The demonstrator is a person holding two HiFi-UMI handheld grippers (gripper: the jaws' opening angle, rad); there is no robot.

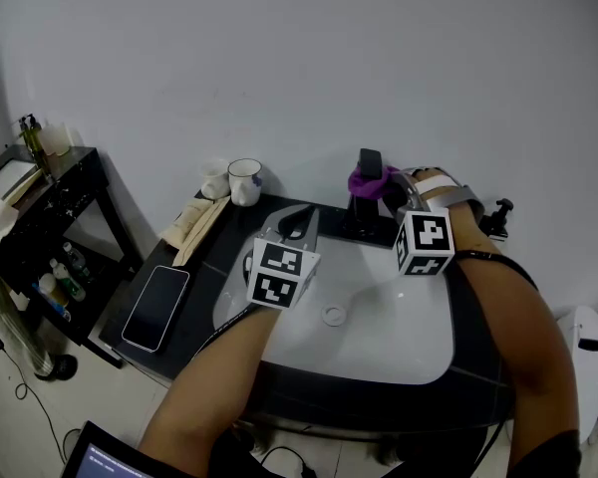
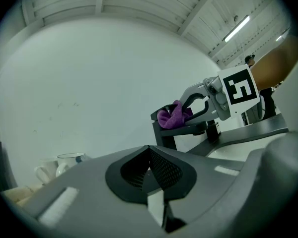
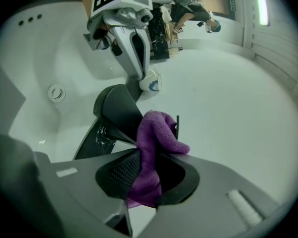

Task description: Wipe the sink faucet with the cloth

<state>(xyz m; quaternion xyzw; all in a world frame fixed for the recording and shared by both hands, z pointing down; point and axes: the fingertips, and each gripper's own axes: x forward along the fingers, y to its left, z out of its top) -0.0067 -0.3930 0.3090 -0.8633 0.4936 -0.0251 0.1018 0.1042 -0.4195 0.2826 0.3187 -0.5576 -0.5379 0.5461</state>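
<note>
A black faucet [image 1: 363, 207] stands at the back rim of the white sink [image 1: 409, 342]. My right gripper [image 1: 387, 189] is shut on a purple cloth [image 1: 370, 181] and holds it against the faucet's top. In the right gripper view the cloth [image 3: 150, 150] is pinched between the jaws, its upper fold draped over the faucet [image 3: 116, 110]. My left gripper [image 1: 299, 225] hovers over the basin's back left, shut and holding nothing. The left gripper view shows its own jaws [image 2: 149, 170] together, with the faucet [image 2: 163, 130], cloth [image 2: 173, 115] and right gripper [image 2: 204, 102] beyond.
A drain [image 1: 334, 315] sits mid-basin. On the dark counter to the left lie a phone [image 1: 156, 307] and a beige folded towel [image 1: 195, 223]; a white mug [image 1: 244, 180] and a second cup [image 1: 216, 179] stand by the wall. A black shelf [image 1: 40, 217] is at far left.
</note>
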